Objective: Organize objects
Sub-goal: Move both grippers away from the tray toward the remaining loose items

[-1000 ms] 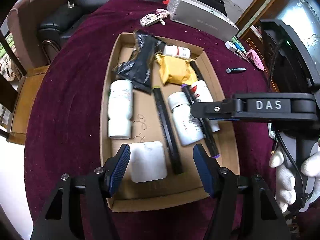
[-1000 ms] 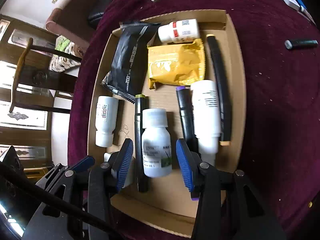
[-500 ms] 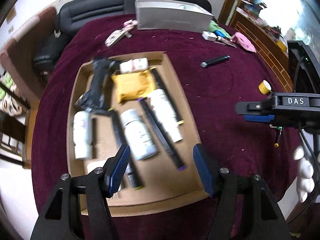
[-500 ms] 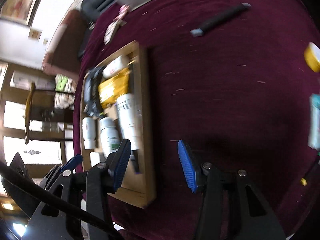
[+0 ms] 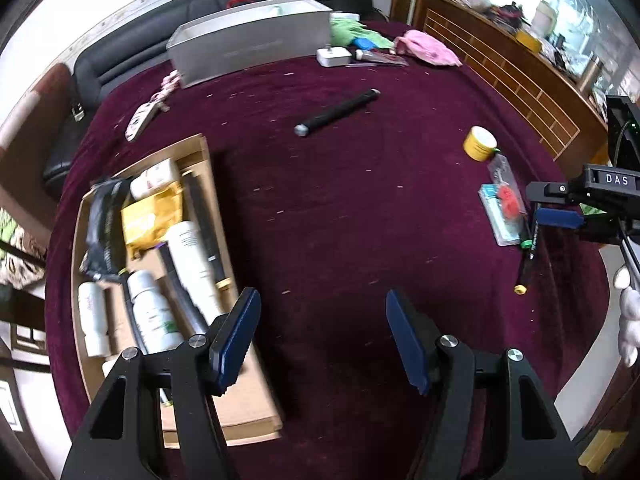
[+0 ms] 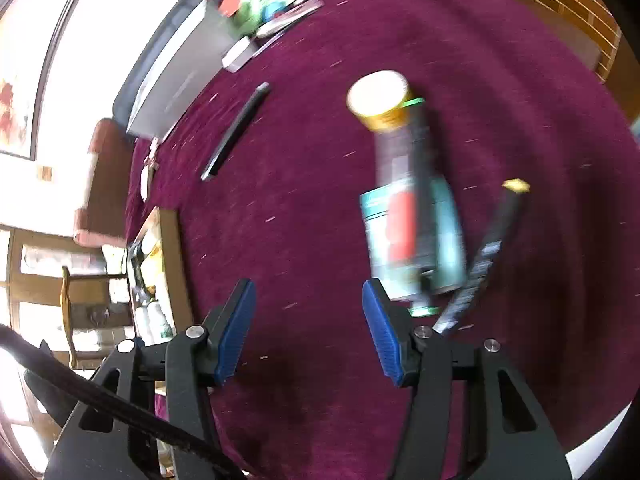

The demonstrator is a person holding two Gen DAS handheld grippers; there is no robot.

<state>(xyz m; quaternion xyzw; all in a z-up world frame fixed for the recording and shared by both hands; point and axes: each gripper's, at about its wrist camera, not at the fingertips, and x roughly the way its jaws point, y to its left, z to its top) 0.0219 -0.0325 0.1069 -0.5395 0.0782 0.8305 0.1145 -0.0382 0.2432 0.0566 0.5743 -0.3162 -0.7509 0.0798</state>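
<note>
A cardboard tray (image 5: 208,160) at the left holds white bottles, a yellow packet, a black packet and dark pens. My left gripper (image 5: 322,336) is open and empty over bare maroon cloth to the right of the tray. My right gripper (image 6: 308,330) is open and empty, also seen at the right edge of the left wrist view (image 5: 558,218). Just ahead of it lie a teal blister pack (image 6: 412,240), a yellow-capped jar (image 6: 382,100) and a black marker with a yellow end (image 6: 486,252). A black pen (image 5: 338,113) lies alone mid-table.
A grey box (image 5: 248,50), a white adapter (image 5: 334,56), green and pink cloths (image 5: 426,46) and a key fob (image 5: 140,120) lie at the far side. A black sofa stands behind the round table. The table edge curves close at the right.
Both grippers have swung right, away from the tray. The right one went from over the tray to the blister pack, jar and marker. Both stayed open.
</note>
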